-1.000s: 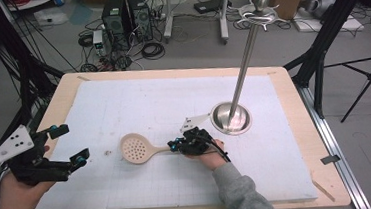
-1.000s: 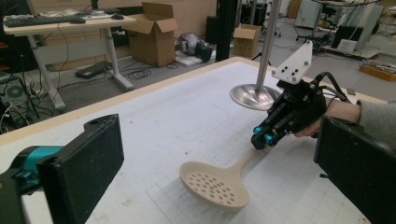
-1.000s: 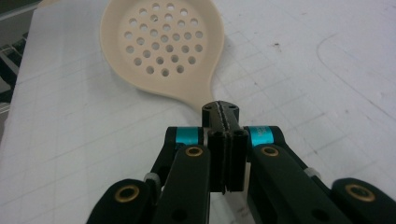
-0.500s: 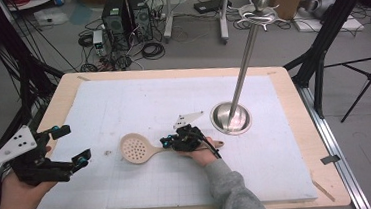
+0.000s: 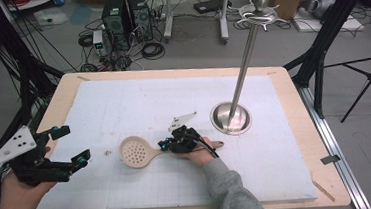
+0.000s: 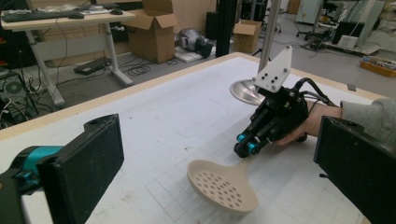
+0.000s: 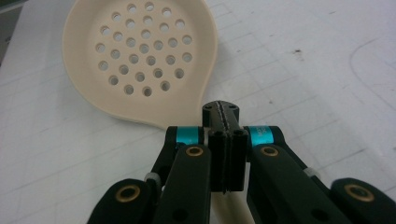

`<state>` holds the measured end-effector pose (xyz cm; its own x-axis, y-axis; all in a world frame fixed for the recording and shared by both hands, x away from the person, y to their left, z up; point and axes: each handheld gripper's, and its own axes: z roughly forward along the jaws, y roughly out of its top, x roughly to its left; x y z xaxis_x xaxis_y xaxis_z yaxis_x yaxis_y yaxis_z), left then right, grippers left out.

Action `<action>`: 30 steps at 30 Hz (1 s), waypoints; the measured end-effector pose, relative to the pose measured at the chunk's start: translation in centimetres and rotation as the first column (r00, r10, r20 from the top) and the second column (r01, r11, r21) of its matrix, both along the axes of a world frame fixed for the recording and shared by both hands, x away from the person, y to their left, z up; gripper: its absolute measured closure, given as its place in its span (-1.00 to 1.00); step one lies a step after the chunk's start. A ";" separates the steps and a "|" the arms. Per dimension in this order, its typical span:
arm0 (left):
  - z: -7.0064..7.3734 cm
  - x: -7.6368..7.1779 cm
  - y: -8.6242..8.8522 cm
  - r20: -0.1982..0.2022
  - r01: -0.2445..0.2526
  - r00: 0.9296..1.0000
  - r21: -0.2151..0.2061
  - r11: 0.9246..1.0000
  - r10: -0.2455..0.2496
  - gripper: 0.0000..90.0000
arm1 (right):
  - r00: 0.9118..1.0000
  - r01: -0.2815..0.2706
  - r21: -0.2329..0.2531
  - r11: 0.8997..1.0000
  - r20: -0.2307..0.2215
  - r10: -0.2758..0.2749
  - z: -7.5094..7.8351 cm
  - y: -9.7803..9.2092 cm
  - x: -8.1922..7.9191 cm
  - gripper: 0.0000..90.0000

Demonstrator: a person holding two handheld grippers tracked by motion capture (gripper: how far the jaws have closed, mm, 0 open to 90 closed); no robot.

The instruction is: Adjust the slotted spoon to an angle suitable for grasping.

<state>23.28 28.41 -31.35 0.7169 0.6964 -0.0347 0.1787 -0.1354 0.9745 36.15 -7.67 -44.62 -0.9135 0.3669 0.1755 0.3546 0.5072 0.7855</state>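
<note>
On the white gridded mat (image 5: pixel 124 114) near the table's front edge lies a cream slotted spoon (image 5: pixel 138 152), bowl up and holes showing, its handle running under the right gripper (image 5: pixel 165 145). From the right gripper view, those jaws are pressed together over the handle where it meets the bowl; the handle beneath them is mostly hidden. A teal band on that gripper carries tiny lettering too small to read. Well apart at the left, the left gripper (image 5: pixel 68 144) hangs with jaws spread wide, holding nothing. Behind stands a metal stand (image 5: pixel 242 80).
</note>
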 end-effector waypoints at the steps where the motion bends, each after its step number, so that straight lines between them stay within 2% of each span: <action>1: 0.0 0.0 0.0 -0.001 -0.001 1.000 -0.005 1.000 0.001 -0.96 | 1.000 -0.011 -0.003 1.000 -0.001 0.011 0.0 0.0 -0.2 1.00; 5: -0.1 0.1 0.0 -0.005 0.000 1.000 0.003 1.000 0.000 -0.96 | 0.999 -0.038 0.000 0.999 0.003 0.038 0.0 -0.4 -0.9 1.00; 10: -0.1 0.1 -0.1 -0.006 0.004 1.000 0.004 1.000 -0.004 -0.96 | 0.995 -0.091 -0.048 0.995 0.031 0.093 0.4 -0.6 -2.3 1.00; 16: -0.1 0.0 0.0 -0.005 0.003 1.000 0.001 1.000 -0.003 -0.96 | 0.989 -0.145 -0.074 0.987 0.023 0.147 0.7 -1.6 -4.4 1.00; 19: -0.1 0.0 -0.1 -0.007 0.004 1.000 0.002 1.000 -0.004 -0.96 | 0.988 -0.156 -0.052 0.986 -0.001 0.157 0.5 -2.4 -5.3 1.00; 25: -0.4 0.2 -0.7 -0.016 0.020 1.000 0.022 1.000 -0.019 -0.96 | 0.987 -0.162 -0.044 0.986 0.013 0.163 0.6 -2.7 -5.7 1.00; 30: -0.2 0.2 -0.6 -0.002 0.032 0.999 0.006 0.999 -0.032 -0.96 | 0.989 -0.145 0.008 0.989 0.044 0.144 2.4 -4.5 -6.5 1.00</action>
